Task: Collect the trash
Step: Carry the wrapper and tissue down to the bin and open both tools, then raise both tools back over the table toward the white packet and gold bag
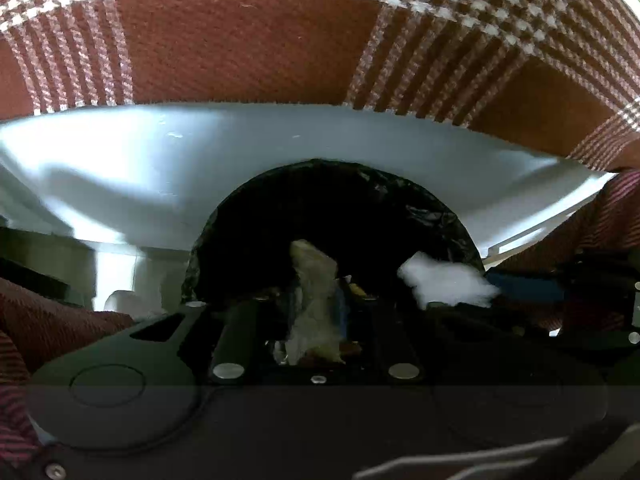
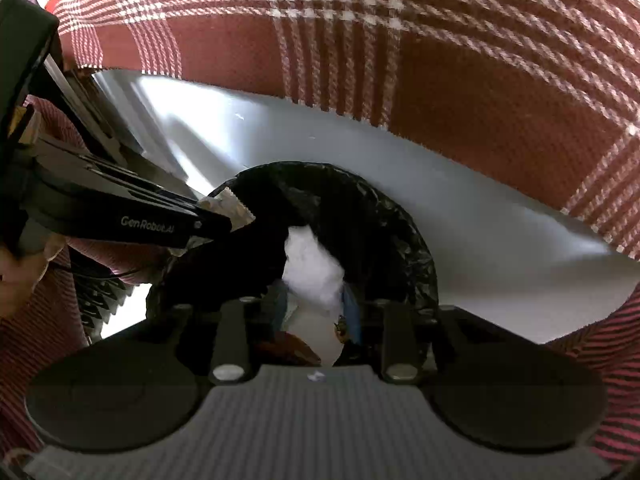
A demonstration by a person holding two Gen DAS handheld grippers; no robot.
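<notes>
Black bag (image 2: 404,240) in the bin waits under us. Our left gripper (image 1: 316,320) lets go of a wrapper (image 1: 314,292), and our right gripper (image 2: 316,312) drops white tissue (image 2: 314,268). Next we pull back.

Count, both wrist views: one bin lined with a black bag (image 1: 420,204), one white crumpled tissue (image 2: 314,268), one yellowish crumpled wrapper (image 1: 314,300). One red-and-white plaid cloth (image 1: 248,40) and one pale floor surface (image 1: 160,168) seen. Two grippers present: left gripper (image 1: 316,308) and right gripper (image 2: 316,312); further small scraps inside the bin cannot be counted.
</notes>
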